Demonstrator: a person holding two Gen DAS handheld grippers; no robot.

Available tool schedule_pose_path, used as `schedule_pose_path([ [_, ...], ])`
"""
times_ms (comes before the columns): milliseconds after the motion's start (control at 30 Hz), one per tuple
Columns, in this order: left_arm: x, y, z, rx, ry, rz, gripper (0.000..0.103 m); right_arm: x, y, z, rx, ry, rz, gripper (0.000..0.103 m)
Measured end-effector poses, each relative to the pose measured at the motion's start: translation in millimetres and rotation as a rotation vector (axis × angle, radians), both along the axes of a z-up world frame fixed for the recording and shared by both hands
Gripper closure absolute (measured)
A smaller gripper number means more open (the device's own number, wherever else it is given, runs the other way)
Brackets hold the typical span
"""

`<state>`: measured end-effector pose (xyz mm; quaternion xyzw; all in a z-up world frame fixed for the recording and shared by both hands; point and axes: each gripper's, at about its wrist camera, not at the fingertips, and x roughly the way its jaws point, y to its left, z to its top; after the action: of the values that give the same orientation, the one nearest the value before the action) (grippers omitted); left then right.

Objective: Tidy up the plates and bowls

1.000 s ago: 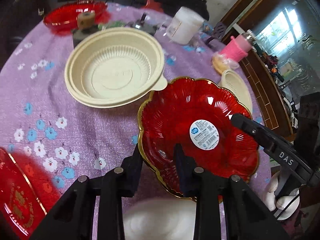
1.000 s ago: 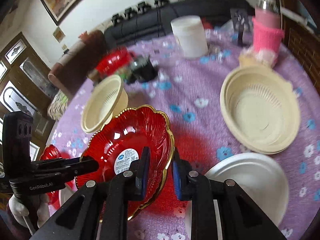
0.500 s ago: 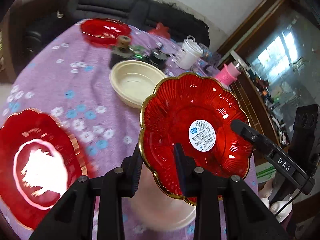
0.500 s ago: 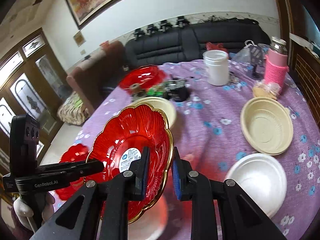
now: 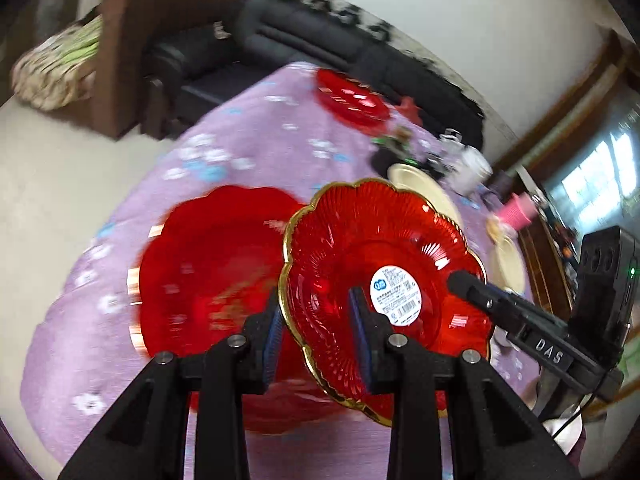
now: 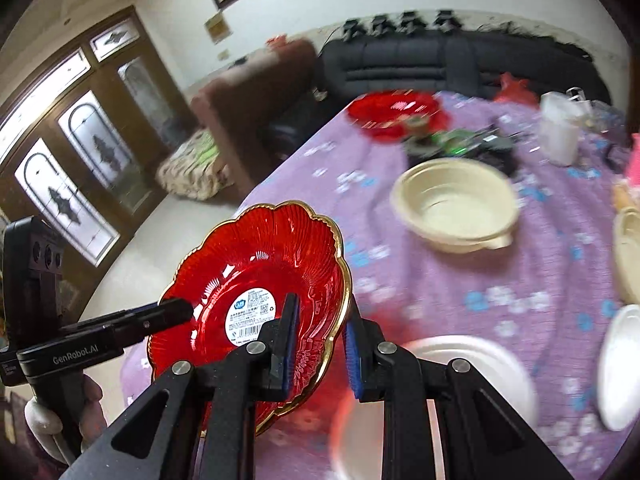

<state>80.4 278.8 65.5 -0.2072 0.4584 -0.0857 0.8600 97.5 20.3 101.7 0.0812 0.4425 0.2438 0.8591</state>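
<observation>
We hold the red scalloped plate (image 5: 384, 280) up above the purple flowered tablecloth (image 5: 224, 152), tilted, its gold rim toward us and a white barcode sticker (image 5: 396, 292) showing at its centre. Both tools grip it at once — the left gripper (image 5: 316, 336) is clamped over one side of the rim, one finger behind the plate and one on its face, and the right gripper (image 6: 318, 346) pinches the opposite edge, jaws nearly together. Just below the lifted plate a second red plate (image 5: 208, 276) lies on the cloth, blurred. Farther off we see a cream bowl (image 6: 454, 204), a third red plate (image 6: 396, 114) near the far edge, a white jar (image 6: 558, 128) and white plates (image 6: 620, 364) — beyond them, a dark sofa (image 6: 420, 64).
</observation>
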Motion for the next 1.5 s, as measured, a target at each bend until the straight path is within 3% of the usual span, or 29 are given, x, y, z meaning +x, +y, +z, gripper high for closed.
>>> schedule_pose_path([
  [300, 11, 36, -45, 0.051, 0.1, 0.098, 0.073, 20, 65, -64, -0.086, 0.117, 0.071, 0.08],
  [433, 12, 37, -50, 0.101, 0.097, 0.111, 0.064, 22, 79, -76, -0.124, 0.125, 0.082, 0.079],
  [667, 11, 25, -45, 0.141, 0.095, 0.062, 0.046, 14, 98, -77, -0.235, 0.048, 0.081, 0.072],
  [800, 16, 10, -49, 0.252, 0.108, 0.04, 0.044, 9, 101, -73, -0.283, -0.003, 0.078, 0.071],
  [900, 18, -8, -52, 0.409, 0.094, 0.04, 0.044, 4, 101, -69, -0.318, -0.053, 0.065, 0.071],
  [933, 19, -11, -51, 0.459, 0.082, 0.042, 0.043, 1, 102, -66, -0.343, -0.084, 0.055, 0.068],
  [967, 18, -21, -49, 0.568, 0.054, 0.044, 0.043, -2, 104, -63, -0.377, -0.128, 0.05, 0.064],
  [1000, 17, -23, -48, 0.604, 0.042, 0.045, 0.042, -6, 107, -61, -0.41, -0.171, 0.058, 0.063],
  [1033, 15, -25, -45, 0.621, 0.028, 0.043, 0.04, -10, 110, -59, -0.458, -0.214, 0.06, 0.053],
  [1067, 13, -25, -41, 0.597, 0.018, 0.037, 0.039, -13, 111, -57, -0.486, -0.247, 0.058, 0.043],
  [1200, 5, -9, -23, 0.476, -0.006, 0.075, 0.037, -21, 94, -38, -0.435, -0.293, 0.03, 0.039],
  [1333, -18, -2, 3, 0.347, -0.08, 0.111, 0.032, -33, 50, -16, -0.266, -0.27, -0.038, 0.033],
  [1500, -60, -24, 32, 0.269, -0.232, 0.099, 0.02, -63, -13, -9, -0.098, -0.241, -0.123, 0.031],
])
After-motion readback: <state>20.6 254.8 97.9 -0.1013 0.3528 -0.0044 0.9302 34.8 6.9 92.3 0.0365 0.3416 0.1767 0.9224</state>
